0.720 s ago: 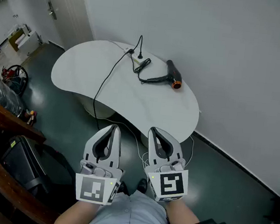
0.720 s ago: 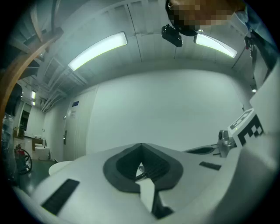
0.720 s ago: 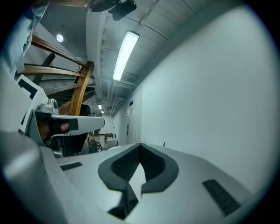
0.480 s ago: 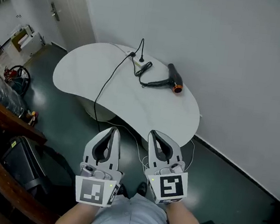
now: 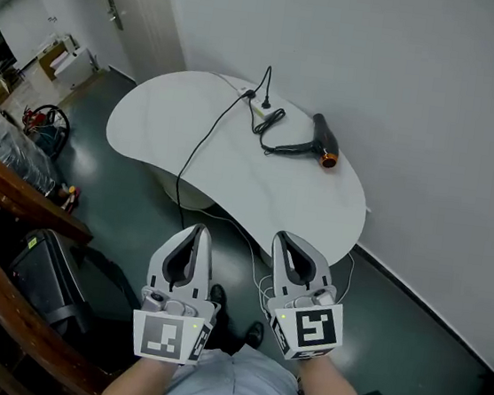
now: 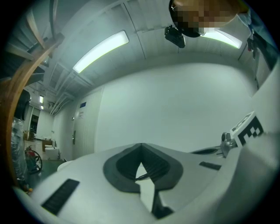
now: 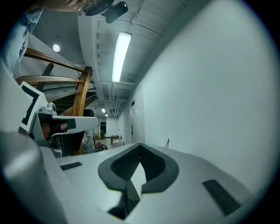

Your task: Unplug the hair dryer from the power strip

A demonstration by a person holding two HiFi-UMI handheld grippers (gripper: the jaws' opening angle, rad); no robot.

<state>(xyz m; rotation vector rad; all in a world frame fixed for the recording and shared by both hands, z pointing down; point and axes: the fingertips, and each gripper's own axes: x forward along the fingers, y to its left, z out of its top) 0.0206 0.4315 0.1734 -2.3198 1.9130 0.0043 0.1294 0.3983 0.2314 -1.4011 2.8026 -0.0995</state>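
I held left gripper [image 5: 198, 229] and right gripper [image 5: 285, 239] level, jaws together and empty, well short of the table [image 5: 161, 132], since hair dryer [image 5: 324, 141] and power strip [image 5: 258, 107] lay across it.

- White rounded table [image 5: 162, 128]: standing against the pale plain wall [image 5: 404, 86], which is running behind it.
- Black hair dryer with orange nozzle [image 5: 323, 141]: lying on the table's far right part, near the wall.
- White power strip [image 5: 256, 107]: lying at the table's far edge, left of the dryer.
- Looped black dryer cord [image 5: 272, 125]: lying on the table between strip and dryer.
- Long black cable [image 5: 201, 146]: running from the strip across the table and over its near edge.
- Left gripper [image 5: 196, 231] and right gripper [image 5: 286, 240]: hanging side by side before the table's near edge.
- Brown wooden railing [image 5: 14, 199]: running well left of the table.
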